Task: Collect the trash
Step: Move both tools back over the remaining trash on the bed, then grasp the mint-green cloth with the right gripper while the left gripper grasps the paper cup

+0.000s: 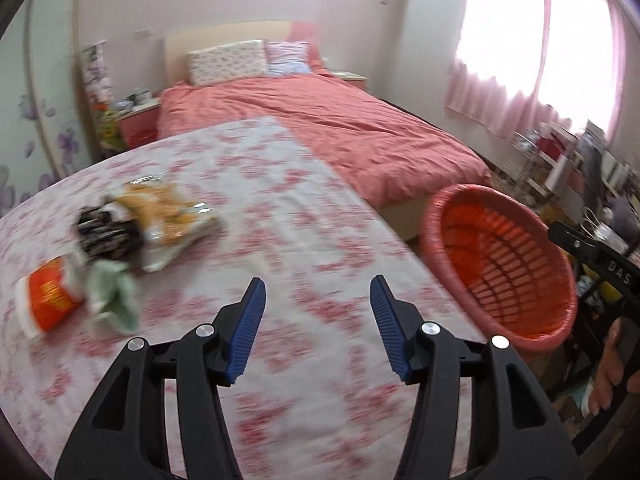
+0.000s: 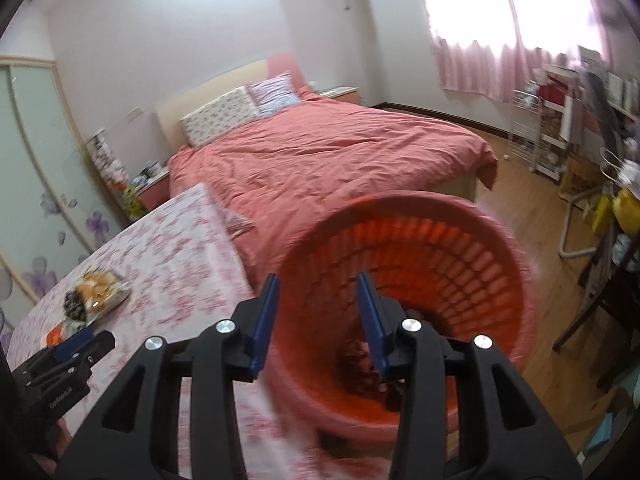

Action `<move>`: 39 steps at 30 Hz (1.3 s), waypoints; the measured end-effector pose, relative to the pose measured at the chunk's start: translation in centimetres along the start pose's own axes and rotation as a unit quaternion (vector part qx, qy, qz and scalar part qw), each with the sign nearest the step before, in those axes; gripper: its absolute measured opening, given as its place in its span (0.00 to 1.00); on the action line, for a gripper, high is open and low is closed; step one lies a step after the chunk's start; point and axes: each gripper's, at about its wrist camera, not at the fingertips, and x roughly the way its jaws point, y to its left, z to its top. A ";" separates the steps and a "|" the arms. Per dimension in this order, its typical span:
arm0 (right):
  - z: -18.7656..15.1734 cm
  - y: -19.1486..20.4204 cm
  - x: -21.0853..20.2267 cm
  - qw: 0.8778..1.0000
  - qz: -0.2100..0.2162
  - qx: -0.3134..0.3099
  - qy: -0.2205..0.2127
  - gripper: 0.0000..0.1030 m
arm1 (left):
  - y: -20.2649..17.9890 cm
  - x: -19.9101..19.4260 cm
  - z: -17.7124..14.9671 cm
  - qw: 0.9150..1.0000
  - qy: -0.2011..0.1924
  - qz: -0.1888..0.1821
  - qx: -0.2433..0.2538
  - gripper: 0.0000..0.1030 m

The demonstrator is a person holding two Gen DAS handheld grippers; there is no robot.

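Note:
A pile of trash lies on the floral-clothed table [image 1: 288, 208]: an orange cup [image 1: 50, 300], a pale green crumpled paper [image 1: 114, 298], a black-and-white wrapper [image 1: 104, 234] and a yellow snack bag [image 1: 168, 212]. My left gripper [image 1: 318, 288] hovers open over the table, right of the pile, with nothing between its fingers. A red slatted basket [image 2: 472, 256] stands beside the table's edge. My right gripper [image 2: 318, 284] is open above the basket's mouth and holds nothing. Dark scraps [image 2: 360, 364] lie at the basket's bottom. The same basket [image 1: 500, 264] shows in the left wrist view.
A bed with a coral cover [image 1: 352, 132] runs behind the table and basket. Shelves, a wire rack [image 2: 532, 136] and chairs crowd the right side under pink curtains. A hand [image 1: 616, 360] grips the other tool at the right edge.

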 end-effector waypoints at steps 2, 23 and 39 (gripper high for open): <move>-0.3 2.0 0.1 1.000 0.012 -0.016 0.005 0.39 | 1.7 -0.7 -0.3 1.000 -0.002 0.014 -0.014 0.53; -6.5 22.9 1.8 0.971 0.144 -0.174 0.074 0.39 | 18.9 -7.3 -5.2 0.978 -0.026 0.152 -0.142 0.53; -10.8 33.3 6.2 0.946 0.188 -0.223 0.143 0.29 | 24.8 -9.0 -7.3 0.965 -0.026 0.178 -0.192 0.53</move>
